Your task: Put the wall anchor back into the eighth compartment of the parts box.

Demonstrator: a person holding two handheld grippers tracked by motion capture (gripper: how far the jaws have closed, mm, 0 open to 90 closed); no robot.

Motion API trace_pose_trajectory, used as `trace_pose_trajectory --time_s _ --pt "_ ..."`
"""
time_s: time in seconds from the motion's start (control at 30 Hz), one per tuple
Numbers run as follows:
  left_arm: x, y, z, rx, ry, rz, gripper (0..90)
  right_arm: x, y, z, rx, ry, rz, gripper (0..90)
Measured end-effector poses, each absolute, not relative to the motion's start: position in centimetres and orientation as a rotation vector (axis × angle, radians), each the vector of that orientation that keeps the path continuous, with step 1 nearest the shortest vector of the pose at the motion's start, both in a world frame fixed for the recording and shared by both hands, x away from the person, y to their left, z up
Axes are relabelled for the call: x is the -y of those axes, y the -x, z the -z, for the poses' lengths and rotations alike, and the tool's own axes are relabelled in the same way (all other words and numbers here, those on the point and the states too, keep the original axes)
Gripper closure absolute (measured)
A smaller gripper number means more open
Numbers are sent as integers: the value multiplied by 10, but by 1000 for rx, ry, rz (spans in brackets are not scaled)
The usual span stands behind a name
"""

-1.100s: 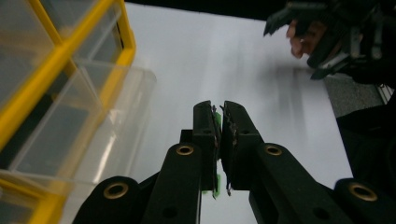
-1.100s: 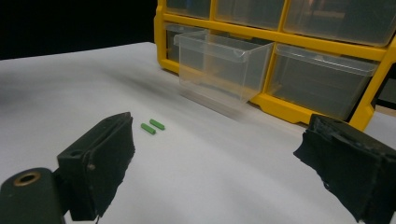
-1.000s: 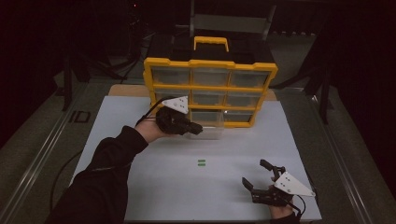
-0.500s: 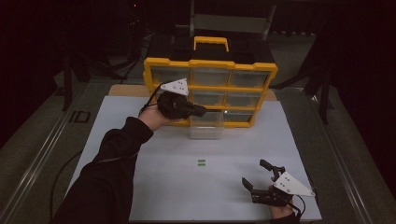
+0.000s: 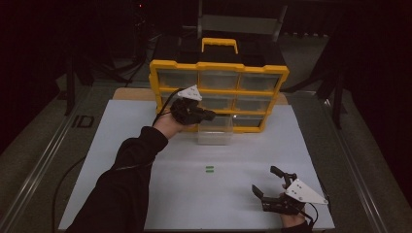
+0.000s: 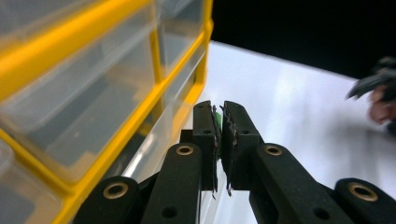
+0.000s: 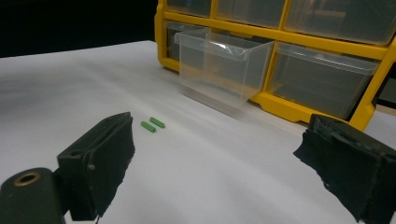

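A yellow drawer cabinet point(image 5: 218, 66) with clear drawers stands at the back of the white mat point(image 5: 145, 145). One clear drawer point(image 5: 214, 131) sits pulled out on the mat in front of it. My left gripper point(image 5: 210, 115) hovers just over that drawer's near-left rim, close to the cabinet front point(image 6: 70, 56). In the left gripper view my left gripper point(image 6: 219, 109) is shut on a small green piece point(image 6: 217, 119) pinched at the jaw tips. Two more green pieces point(image 5: 210, 169) lie mid-mat, also seen as green pieces point(image 7: 152, 124). My right gripper point(image 5: 265, 180) rests open at the mat's near right.
The pulled-out drawer point(image 7: 219, 70) looks empty from the right gripper view, with the cabinet point(image 7: 280, 100) right behind it. A black case with a yellow handle point(image 5: 219, 44) lies behind the cabinet. Metal rails run along both sides of the table.
My left gripper has moved away from me toward the cabinet and slightly right, now over the pulled-out drawer. The right gripper has stayed put.
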State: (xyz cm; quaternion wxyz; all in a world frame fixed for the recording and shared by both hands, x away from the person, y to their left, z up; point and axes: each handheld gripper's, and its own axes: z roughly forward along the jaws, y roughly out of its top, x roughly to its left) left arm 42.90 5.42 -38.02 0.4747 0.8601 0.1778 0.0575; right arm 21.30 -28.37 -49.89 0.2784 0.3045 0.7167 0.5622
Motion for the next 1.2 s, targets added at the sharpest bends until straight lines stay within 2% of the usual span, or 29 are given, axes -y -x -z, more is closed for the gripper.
trace_pose_trajectory --time_s 0.13,0.27,0.63,0.83,0.97,1.03,1.13,1.17,1.2 --pt "-50 -435 388 -539 -2137 -103 845 284 -213 499 -1922 -818 -1510 88" --pt "-46 -439 396 -592 -2165 -121 844 284 -213 498 -1920 -816 -1513 88" --pt "-30 -441 412 -605 -2261 -128 844 284 -213 499 -1927 -812 -1516 88" --pt "-31 -443 415 -624 -2256 -133 837 284 -213 499 -1933 -816 -1516 89" --pt "-33 -445 413 -652 -2256 -127 607 284 -213 499 -1934 -820 -1516 88" --pt "-34 -444 413 -668 -2253 -129 448 284 -213 499 -1935 -821 -1517 88" --pt "-38 -443 410 -671 -2235 -102 268 283 -213 500 -1938 -820 -1513 88" --pt "-38 -442 410 -667 -2234 -107 248 283 -213 500 -1939 -820 -1513 88" --pt "-39 -441 409 -658 -2238 -98 183 283 -213 500 -1939 -820 -1512 88"
